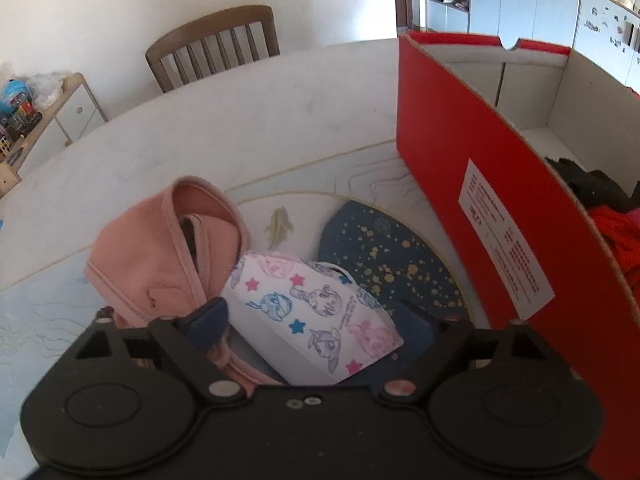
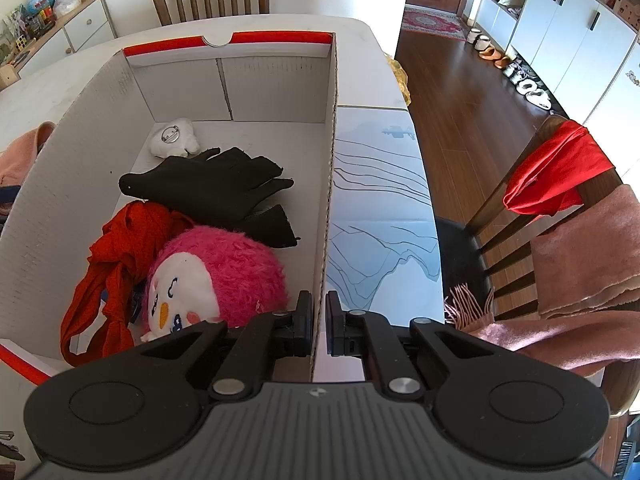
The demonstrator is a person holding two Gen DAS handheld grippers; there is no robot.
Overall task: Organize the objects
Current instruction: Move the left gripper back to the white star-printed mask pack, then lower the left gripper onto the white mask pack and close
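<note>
A red cardboard box (image 1: 476,184) stands on the table; its white inside shows in the right wrist view (image 2: 276,84). It holds a black glove (image 2: 212,188), a red scarf (image 2: 120,248), a pink plush penguin (image 2: 216,280) and a small white plush (image 2: 174,138). My right gripper (image 2: 319,320) is shut on the box's right wall (image 2: 329,184). My left gripper (image 1: 320,320) is open over a white cartoon-print face mask (image 1: 316,308), beside a pink fabric mask (image 1: 160,252). The mask hides the right fingertip.
A dark blue speckled cloth (image 1: 384,264) lies under the face mask on a printed table mat (image 2: 384,208). A wooden chair (image 1: 216,44) stands behind the table. Another chair (image 2: 560,216) draped with red and pink cloths is at the right.
</note>
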